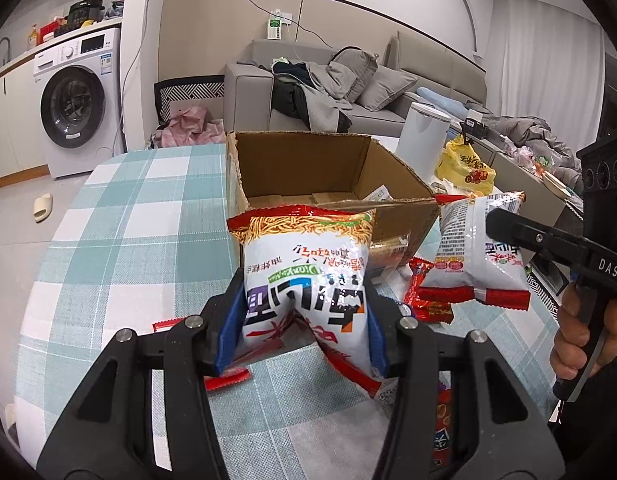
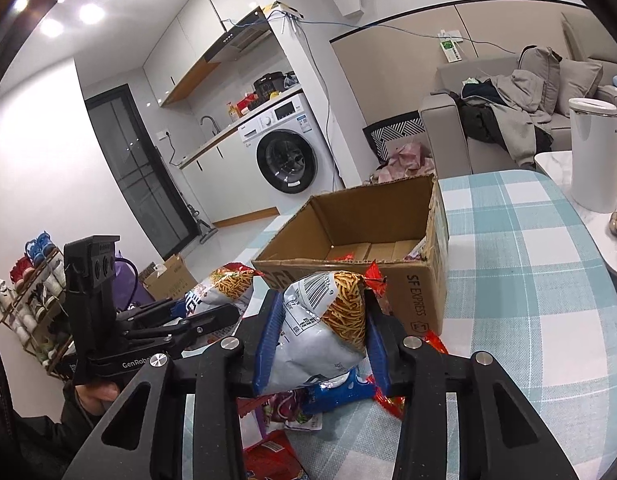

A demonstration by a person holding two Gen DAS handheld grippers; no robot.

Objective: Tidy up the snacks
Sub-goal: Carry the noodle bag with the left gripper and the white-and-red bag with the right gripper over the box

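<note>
My left gripper (image 1: 304, 320) is shut on a white and red noodle snack bag (image 1: 308, 264), held upright above the checked tablecloth just in front of the open cardboard box (image 1: 388, 176). My right gripper (image 2: 322, 340) is shut on a second noodle snack bag (image 2: 328, 320), its blue pads pinching the bag's sides. That second bag (image 1: 476, 252) hangs to the right of the box in the left wrist view, with the right gripper (image 1: 504, 224) coming in from the right. In the right wrist view the left gripper (image 2: 204, 312) and its bag (image 2: 224, 288) show at left. The box (image 2: 416, 296) holds a few small packets.
Small red and blue snack packets (image 1: 428, 300) lie on the cloth under both bags (image 2: 336, 396). A white bin (image 1: 422, 136) and a yellow bag (image 1: 468, 168) stand behind the box. A sofa and a washing machine are beyond the table (image 1: 120, 240).
</note>
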